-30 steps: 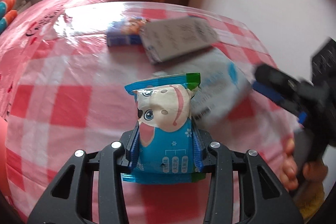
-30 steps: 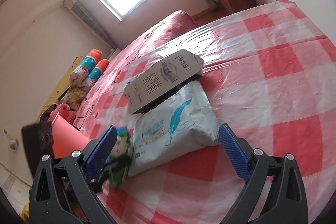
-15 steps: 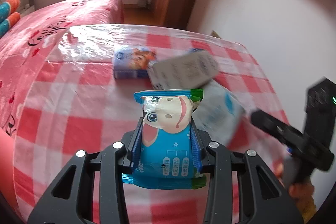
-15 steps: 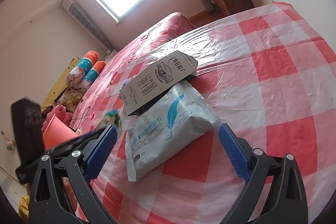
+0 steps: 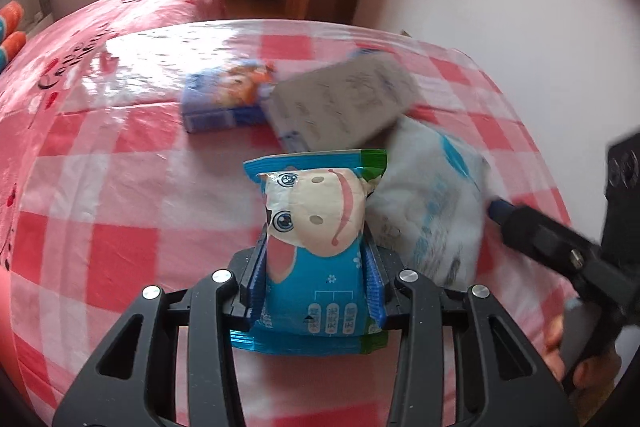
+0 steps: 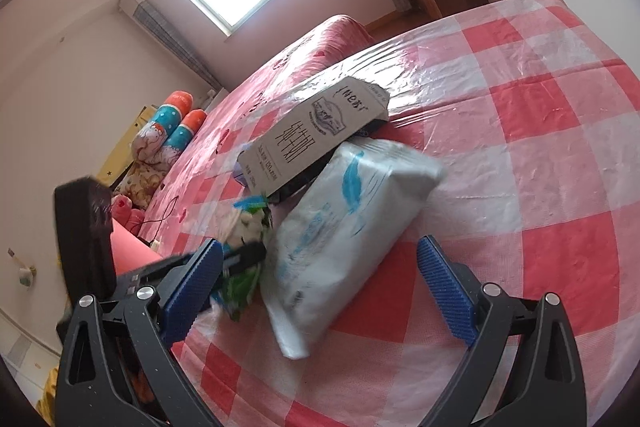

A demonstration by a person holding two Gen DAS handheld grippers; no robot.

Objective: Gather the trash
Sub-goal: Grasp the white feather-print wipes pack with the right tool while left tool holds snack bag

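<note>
Blue box (image 5: 224,99) and grey carton (image 5: 344,103) blurred in left view, print unreadable. Grey carton hides blue box in right view; snack packet (image 6: 244,247) smeared there.

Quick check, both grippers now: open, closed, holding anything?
Left gripper: closed on the blue cartoon snack packet.
Right gripper: open, empty, fingers either side of the white wipes pack.

blue cartoon snack packet (image 5: 316,251) | upright, clamped | white pack (image 6: 344,219) | flat on cloth

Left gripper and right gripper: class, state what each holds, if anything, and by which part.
The left gripper clamps the blue cartoon-printed snack packet by its lower sides. The right gripper stands open, holding nothing.
</note>
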